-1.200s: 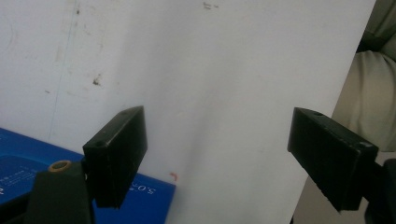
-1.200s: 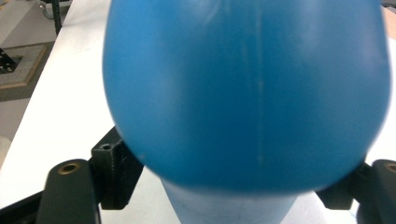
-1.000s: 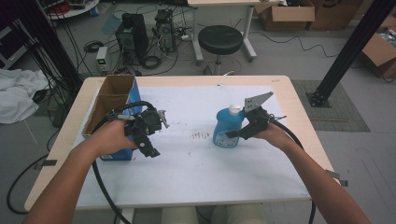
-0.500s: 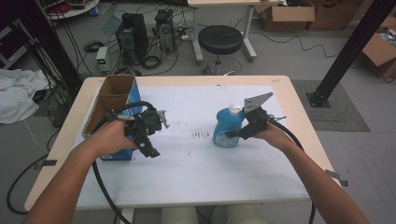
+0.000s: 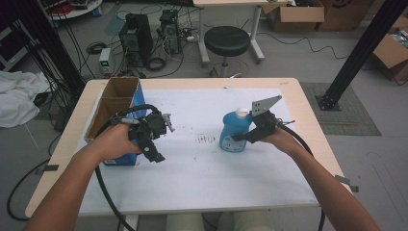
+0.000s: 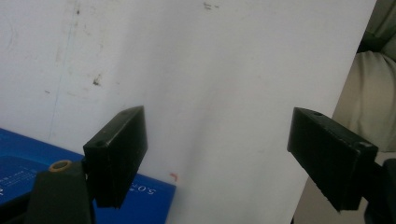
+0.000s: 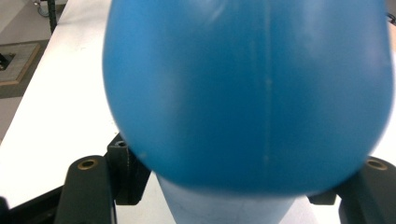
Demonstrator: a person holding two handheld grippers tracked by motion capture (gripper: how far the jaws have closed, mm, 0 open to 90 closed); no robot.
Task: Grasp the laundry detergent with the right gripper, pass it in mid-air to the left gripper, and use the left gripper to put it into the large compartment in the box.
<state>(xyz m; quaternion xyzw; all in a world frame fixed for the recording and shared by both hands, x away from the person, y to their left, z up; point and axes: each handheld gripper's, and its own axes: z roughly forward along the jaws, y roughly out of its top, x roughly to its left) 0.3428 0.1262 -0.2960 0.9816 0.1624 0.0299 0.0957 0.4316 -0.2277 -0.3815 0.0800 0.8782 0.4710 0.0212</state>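
Grey floor surrounds one wooden counter (image 5: 308, 103) topped with a white sheet, and the room behind it holds two dark computer towers (image 5: 137, 33), one black round stool (image 5: 227, 39), several brown cardboard cartons and a heap of white cloth (image 5: 17, 96) at the far left.

On the counter's left edge stands one open brown cardboard box with blue sides (image 5: 113, 103). Just beside it the person's left hand holds the left gripper (image 5: 155, 153), tilted down toward the sheet; in the left gripper view its two black jaws stand wide apart with nothing between them, over bare white sheet and a corner of the blue box (image 6: 149, 200).

A patch of small dark marks (image 5: 206, 140) lies on the sheet between the two hands.

Right of the middle stands one blue plastic bottle with a white cap (image 5: 234, 130), upright on the sheet. The right gripper (image 5: 239, 138), carrying a grey three-cornered plate, meets the bottle at its lower body. In the right gripper view the blue bottle (image 7: 247, 93) sits between the two jaws, which press its sides.
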